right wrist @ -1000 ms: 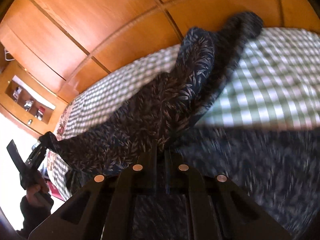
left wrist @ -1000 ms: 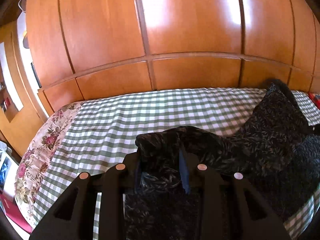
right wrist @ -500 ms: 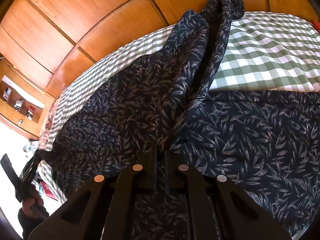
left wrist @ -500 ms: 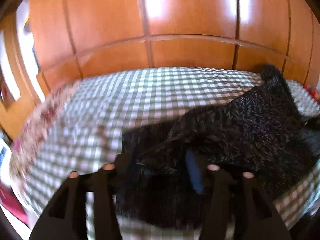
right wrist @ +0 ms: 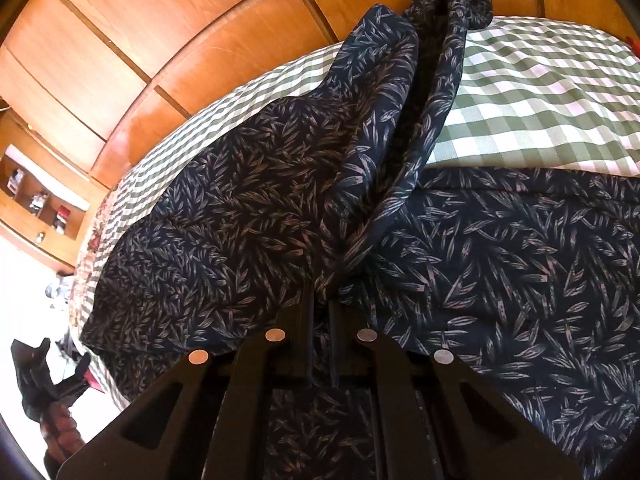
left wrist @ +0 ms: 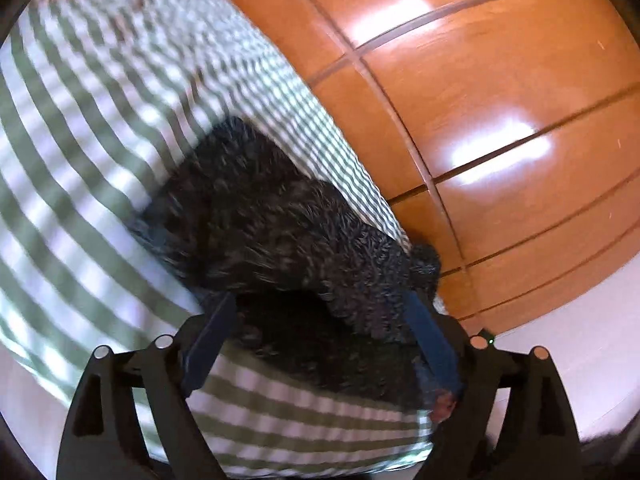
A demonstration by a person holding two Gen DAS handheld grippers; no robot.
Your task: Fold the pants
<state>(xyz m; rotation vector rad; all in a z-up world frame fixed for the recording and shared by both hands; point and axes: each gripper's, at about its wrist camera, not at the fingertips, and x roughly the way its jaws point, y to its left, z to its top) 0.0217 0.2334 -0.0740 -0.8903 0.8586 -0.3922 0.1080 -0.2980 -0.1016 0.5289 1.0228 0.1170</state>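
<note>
While the right gripper [right wrist: 320,308] pinches a ridge of the dark navy leaf-print fabric pants [right wrist: 248,216] lying on the green-and-white checked bedspread [right wrist: 520,120], the left gripper [left wrist: 320,320], toward eight o'clock, has just been opening; its wide jaws straddle cloth without pressing. One fold seems laid; next, it likely needs a fresh edge.

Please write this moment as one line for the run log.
left tongs: just opened, off pants | right tongs: shut on pants | pants: on checked bed cover

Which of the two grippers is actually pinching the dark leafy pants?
The right gripper: its jaws are shut on a fold of the pants. The left gripper has just been opening, pads clear of the cloth.
</note>
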